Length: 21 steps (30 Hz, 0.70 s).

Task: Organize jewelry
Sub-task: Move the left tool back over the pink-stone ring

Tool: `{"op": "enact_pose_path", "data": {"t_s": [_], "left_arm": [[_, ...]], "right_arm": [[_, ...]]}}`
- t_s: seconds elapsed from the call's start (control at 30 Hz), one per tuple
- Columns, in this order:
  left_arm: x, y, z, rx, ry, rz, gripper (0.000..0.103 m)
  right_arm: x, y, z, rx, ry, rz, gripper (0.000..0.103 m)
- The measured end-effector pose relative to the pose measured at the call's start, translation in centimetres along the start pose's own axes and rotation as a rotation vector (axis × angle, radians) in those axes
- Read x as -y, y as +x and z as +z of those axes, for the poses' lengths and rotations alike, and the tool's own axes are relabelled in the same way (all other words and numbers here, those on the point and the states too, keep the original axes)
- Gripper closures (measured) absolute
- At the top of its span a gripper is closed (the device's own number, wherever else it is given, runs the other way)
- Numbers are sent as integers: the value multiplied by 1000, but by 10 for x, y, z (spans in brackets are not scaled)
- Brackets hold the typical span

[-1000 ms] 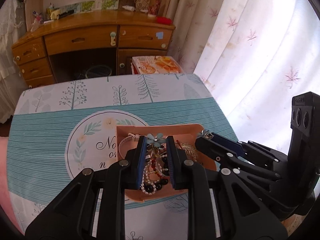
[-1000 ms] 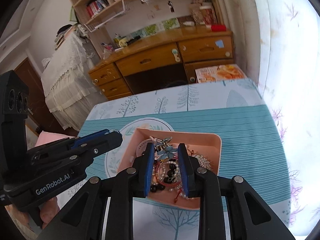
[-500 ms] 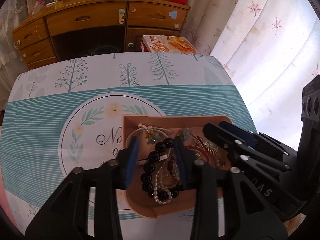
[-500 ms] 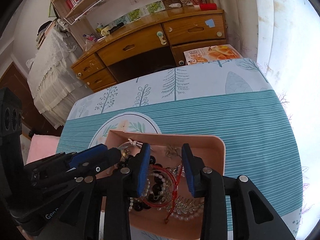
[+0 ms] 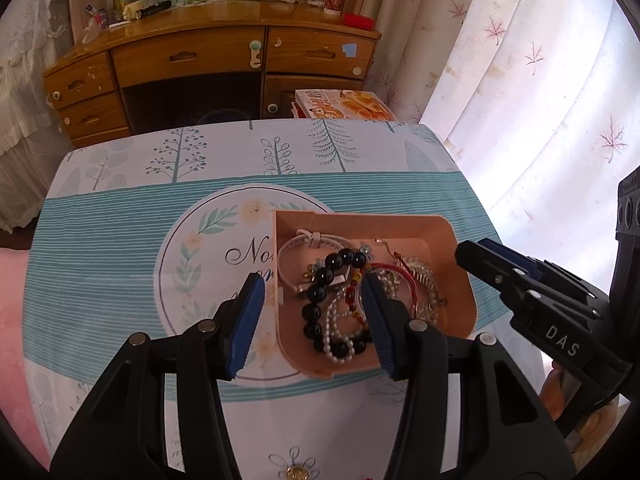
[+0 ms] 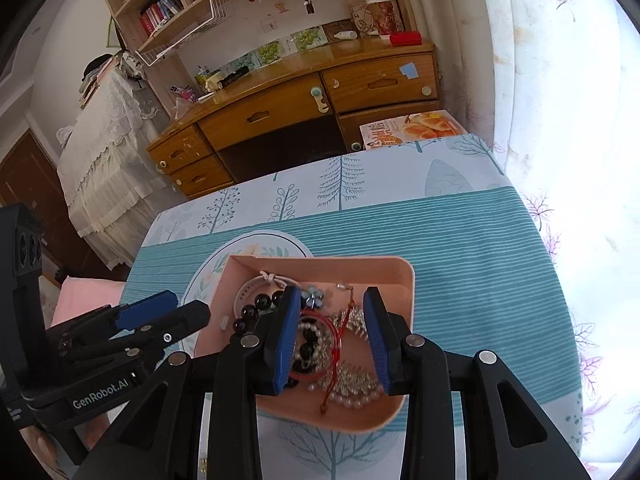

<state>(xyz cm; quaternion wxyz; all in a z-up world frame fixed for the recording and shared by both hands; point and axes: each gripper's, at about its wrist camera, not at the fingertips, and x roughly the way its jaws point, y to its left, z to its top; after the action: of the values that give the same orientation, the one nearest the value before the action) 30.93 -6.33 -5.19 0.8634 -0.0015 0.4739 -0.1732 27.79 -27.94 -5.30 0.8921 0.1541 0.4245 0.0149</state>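
A pink tray (image 5: 440, 232) (image 6: 396, 276) sits on the table and holds a tangle of jewelry: a black bead bracelet (image 5: 320, 280), a white strap bracelet (image 5: 296, 240), pearls (image 5: 332, 320), a red cord (image 6: 340, 340), a blue flower piece (image 6: 314, 294) and a silver comb (image 6: 356, 380). My left gripper (image 5: 312, 312) is open and empty, its fingers straddling the tray's left wall. My right gripper (image 6: 332, 328) is open and empty above the tray's middle. Each gripper shows in the other's view: the right one (image 5: 520, 280), the left one (image 6: 160, 316).
The table wears a teal striped cloth (image 5: 120, 240) with a round printed emblem. Behind stands a wooden desk (image 5: 224, 52) with drawers, and a box (image 5: 340, 104) beside it. A curtain (image 5: 520, 80) hangs at the right. A shelf with books (image 6: 180, 0) is above.
Both grippers have opened wide and let go of the blue flower piece, which now lies in the tray. Both have drawn back and up from the jewelry.
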Motion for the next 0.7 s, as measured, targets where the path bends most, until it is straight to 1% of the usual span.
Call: {"op": "enact_pose_path", "data": {"t_s": [0.3, 0.47, 0.53, 0.63, 0.7], "left_arm": [[2, -59, -35, 45, 3, 14, 56], [6, -95, -58, 99, 41, 69, 56], [7, -109, -65, 112, 53, 67, 56], [9, -132, -80, 142, 70, 39, 56], [10, -144, -88, 153, 78, 36, 56]], "right_arm": [[-11, -57, -43, 26, -27, 16, 70], [-24, -96, -69, 56, -49, 39, 70], [-29, -112, -77, 69, -60, 43, 70], [-35, -134, -87, 88, -69, 60, 70], [-40, -148, -94, 97, -76, 73, 70]]}}
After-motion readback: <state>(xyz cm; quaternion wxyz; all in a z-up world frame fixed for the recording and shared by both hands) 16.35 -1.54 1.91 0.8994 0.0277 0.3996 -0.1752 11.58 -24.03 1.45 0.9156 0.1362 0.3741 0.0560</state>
